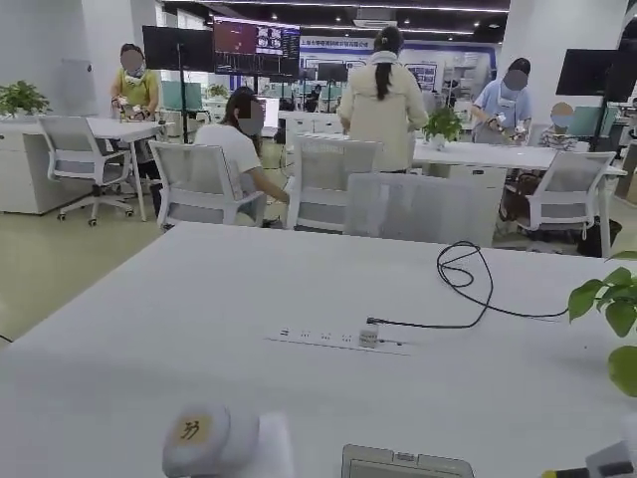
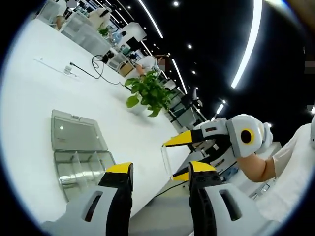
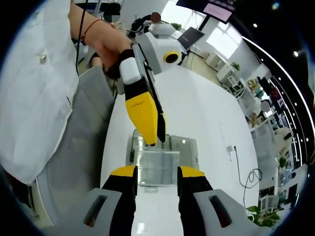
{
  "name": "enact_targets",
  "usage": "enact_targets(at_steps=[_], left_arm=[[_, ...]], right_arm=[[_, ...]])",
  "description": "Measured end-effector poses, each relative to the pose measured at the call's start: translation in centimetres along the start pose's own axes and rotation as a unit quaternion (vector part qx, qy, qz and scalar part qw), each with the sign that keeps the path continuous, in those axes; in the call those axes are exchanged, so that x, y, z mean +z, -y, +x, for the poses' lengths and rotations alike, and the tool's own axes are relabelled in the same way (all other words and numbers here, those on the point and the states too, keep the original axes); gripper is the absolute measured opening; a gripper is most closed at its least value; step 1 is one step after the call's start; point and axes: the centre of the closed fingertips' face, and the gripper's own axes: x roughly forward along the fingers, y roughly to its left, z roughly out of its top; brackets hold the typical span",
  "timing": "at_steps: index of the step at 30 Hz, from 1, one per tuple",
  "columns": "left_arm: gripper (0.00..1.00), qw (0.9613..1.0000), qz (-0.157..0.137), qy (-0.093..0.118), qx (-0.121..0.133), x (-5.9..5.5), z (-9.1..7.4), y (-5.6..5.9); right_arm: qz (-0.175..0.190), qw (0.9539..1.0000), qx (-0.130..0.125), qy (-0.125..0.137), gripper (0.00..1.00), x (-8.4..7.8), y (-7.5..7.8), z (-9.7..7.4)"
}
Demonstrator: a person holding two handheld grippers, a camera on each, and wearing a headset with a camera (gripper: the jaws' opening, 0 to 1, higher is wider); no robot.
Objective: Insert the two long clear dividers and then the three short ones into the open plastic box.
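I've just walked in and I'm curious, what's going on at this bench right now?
A person is working at a white workbench with a handheld gripper in each hand. The right gripper holds a clear divider between its jaws, near the bench's edge. The left gripper is open and empty, close to the open plastic box, which lies on the bench with its lid folded back. Some dividers seem to stand in the box already; I can't tell how many.

Bench finishes.
The plastic box [image 2: 78, 132] and divider [image 2: 168, 160] are clear and glossy (see-through); the table [image 2: 29, 98] is smooth, matt white.
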Motion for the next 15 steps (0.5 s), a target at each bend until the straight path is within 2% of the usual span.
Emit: enact_targets(at_steps=[5, 15], left_arm=[[0.34, 0.9999, -0.013, -0.005, -0.006, -0.3, 0.6, 0.3], [0.13, 0.9988, -0.032, -0.034, -0.011, -1.7, 1.6, 0.7]], right_arm=[[-0.006, 1.0, 0.001, -0.001, 0.33, 0.5, -0.2, 0.0], [-0.014, 0.9999, 0.007, 0.001, 0.33, 1.3, -0.5, 0.3]])
